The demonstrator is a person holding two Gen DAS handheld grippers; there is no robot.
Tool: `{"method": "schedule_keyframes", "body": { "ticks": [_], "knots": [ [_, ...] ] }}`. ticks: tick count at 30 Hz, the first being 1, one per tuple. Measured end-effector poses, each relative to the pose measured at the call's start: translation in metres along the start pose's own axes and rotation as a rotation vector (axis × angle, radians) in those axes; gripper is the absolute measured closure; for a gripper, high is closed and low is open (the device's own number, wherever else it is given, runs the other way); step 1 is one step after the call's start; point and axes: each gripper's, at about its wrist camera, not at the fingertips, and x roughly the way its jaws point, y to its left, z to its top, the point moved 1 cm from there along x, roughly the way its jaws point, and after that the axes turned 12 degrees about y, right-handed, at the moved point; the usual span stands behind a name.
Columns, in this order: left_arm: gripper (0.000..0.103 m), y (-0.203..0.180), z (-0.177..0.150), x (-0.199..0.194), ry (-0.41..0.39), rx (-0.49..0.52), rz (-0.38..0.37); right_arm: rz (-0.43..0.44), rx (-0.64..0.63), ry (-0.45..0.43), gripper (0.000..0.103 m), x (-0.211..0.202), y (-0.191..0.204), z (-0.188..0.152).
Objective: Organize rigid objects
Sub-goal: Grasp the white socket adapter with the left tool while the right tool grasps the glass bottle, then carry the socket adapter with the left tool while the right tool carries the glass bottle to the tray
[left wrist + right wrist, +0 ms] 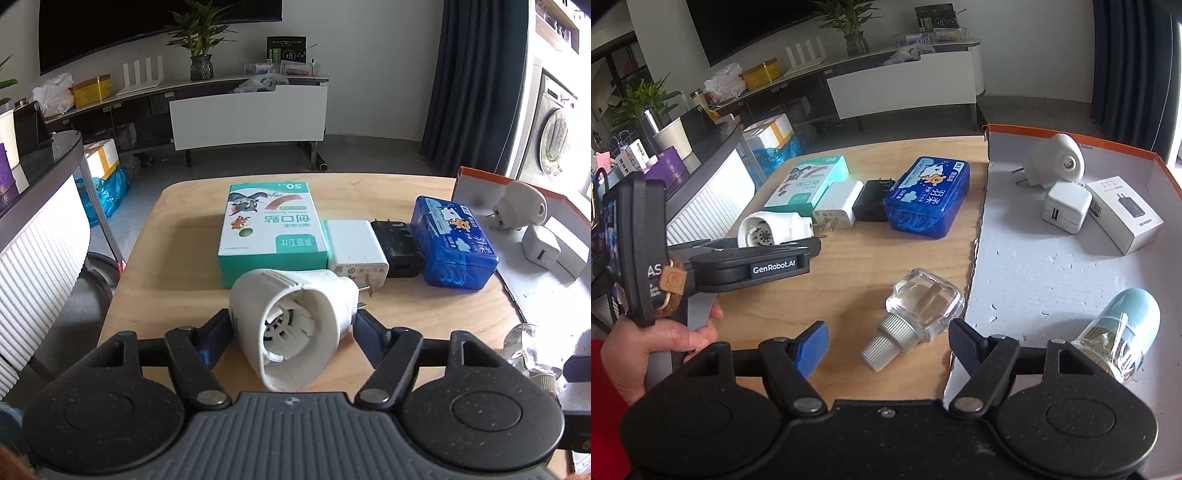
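Observation:
A white plug-in heater (291, 325) lies on its side on the wooden table (177, 280), hollow end toward the camera and prongs pointing away. My left gripper (291, 326) has a blue pad against each side of it, shut on it; the right wrist view shows the same gripper (809, 247) at the heater (772, 229). A clear glass bottle with a silver cap (916, 310) lies near the tray's edge. My right gripper (888, 341) stands open just behind it, one finger on either side of the cap, touching nothing.
Behind the heater stand in a row a green plaster box (271, 229), a white charger (356, 251), a black charger (399, 249) and a blue tin (456, 247). The orange-rimmed cardboard tray (1034, 266) on the right holds a white plug (1056, 162), a USB charger (1067, 206), a white carton (1123, 214) and a blue-capped bottle (1119, 332).

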Motion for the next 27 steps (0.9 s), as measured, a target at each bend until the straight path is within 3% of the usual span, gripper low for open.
{"method": "schedule_keyframes", "body": {
  "ticks": [9, 13, 19, 27],
  "knots": [
    [0.031, 0.002, -0.006, -0.023, -0.009, -0.077, -0.018, -0.035, 0.029, 0.03, 0.018, 0.026, 0.004, 0.013],
    [0.031, 0.002, -0.013, -0.036, -0.021, -0.105, -0.018, -0.085, -0.02, 0.012, 0.043, 0.032, 0.01, 0.02],
    [0.031, 0.002, -0.018, -0.05, -0.035, -0.131, -0.023, -0.079, -0.053, -0.01, 0.044, 0.028, 0.011, 0.017],
    [0.031, -0.004, -0.022, -0.073, -0.052, -0.153, -0.019, -0.035, -0.065, -0.092, 0.044, -0.01, 0.014, 0.012]
  ]
}}
